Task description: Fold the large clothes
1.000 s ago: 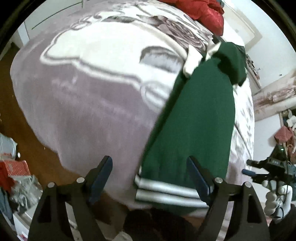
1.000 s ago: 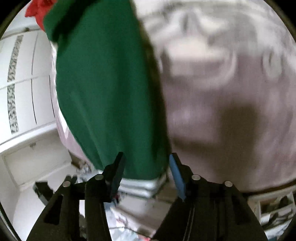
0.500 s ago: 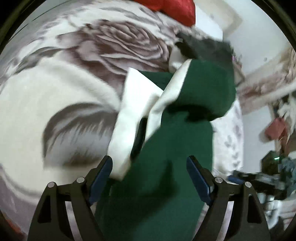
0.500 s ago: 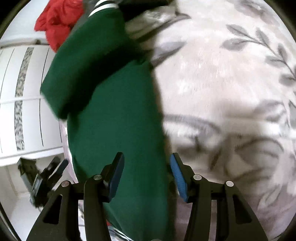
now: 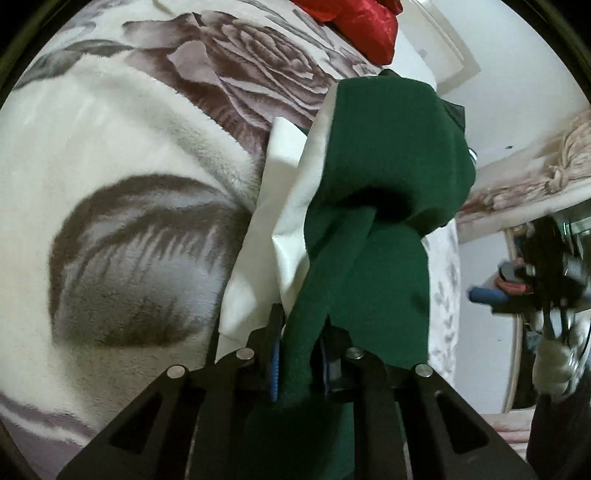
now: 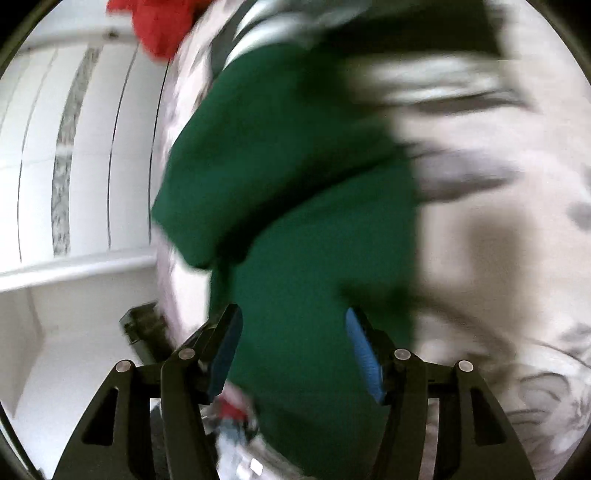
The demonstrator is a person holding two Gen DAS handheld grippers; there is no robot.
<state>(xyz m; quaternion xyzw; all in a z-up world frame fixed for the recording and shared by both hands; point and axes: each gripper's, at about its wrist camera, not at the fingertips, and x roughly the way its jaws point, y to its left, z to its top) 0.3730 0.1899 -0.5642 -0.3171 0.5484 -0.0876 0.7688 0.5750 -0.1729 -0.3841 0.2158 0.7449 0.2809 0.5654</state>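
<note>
Your left gripper (image 5: 298, 360) has just been closing and now pinches a bunched ridge of the green garment (image 5: 373, 206), so you have a firm hold on the cloth near its middle, probably to lift and carry that part over for the next fold. Your right gripper (image 6: 291, 350) has just been opening; its blue pads stand apart with green cloth lying between them, not pressed, which suggests it is lining up its own hold on the far edge. The garment lies on the bed's flowered blanket (image 5: 122, 206), running from 6 o'clock up toward 1 o'clock in the left view. It is thick, dark green knit, already doubled into a long strip, with a white lining or panel (image 5: 280, 192) showing along its side at 11 o'clock of the pinch. A red cloth (image 5: 354, 26) sits beyond it at 12 o'clock
</note>
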